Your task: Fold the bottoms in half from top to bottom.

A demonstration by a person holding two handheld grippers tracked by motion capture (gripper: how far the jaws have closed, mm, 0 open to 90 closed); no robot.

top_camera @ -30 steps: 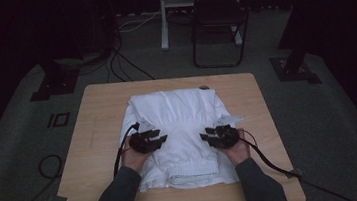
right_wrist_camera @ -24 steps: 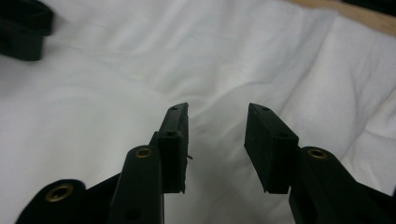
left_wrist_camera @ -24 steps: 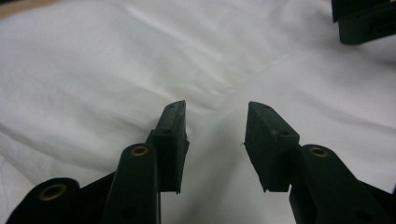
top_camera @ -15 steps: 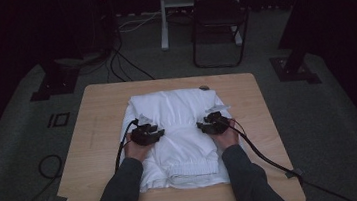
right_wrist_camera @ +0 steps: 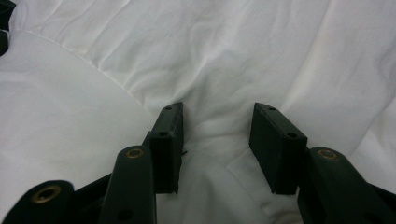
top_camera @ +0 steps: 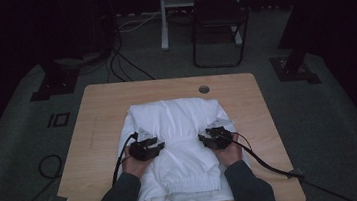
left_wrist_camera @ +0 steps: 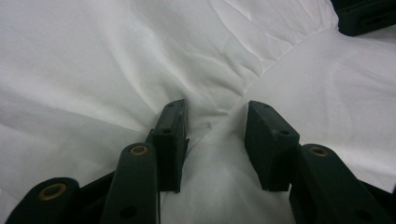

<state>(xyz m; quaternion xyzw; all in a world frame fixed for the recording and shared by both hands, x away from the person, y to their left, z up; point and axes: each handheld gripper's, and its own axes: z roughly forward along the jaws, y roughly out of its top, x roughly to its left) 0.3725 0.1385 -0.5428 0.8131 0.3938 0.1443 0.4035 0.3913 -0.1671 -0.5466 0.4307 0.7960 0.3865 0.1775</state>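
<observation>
A white garment (top_camera: 178, 115) lies spread on the wooden table (top_camera: 97, 114), with its ribbed hem toward the person. My left gripper (top_camera: 146, 140) rests on the garment's left part and my right gripper (top_camera: 217, 130) on its right part, each in one hand. In the left gripper view, the left gripper (left_wrist_camera: 215, 116) has its jaws apart, and a ridge of white cloth (left_wrist_camera: 140, 56) rises between them. The right gripper (right_wrist_camera: 217, 116) has just been opening its jaws, which stand apart over bunched cloth (right_wrist_camera: 233, 46).
A round cable hole (top_camera: 204, 89) sits near the table's far edge. Black cables trail from both grippers over the near table edge. Beyond the table stand a dark chair (top_camera: 219, 26), a white post (top_camera: 162, 16) and stand feet on a grey floor with loose cables.
Both hands have come down onto the garment and sit slightly nearer the person than half a second ago. The garment's near edge now lies closer to the table's front.
</observation>
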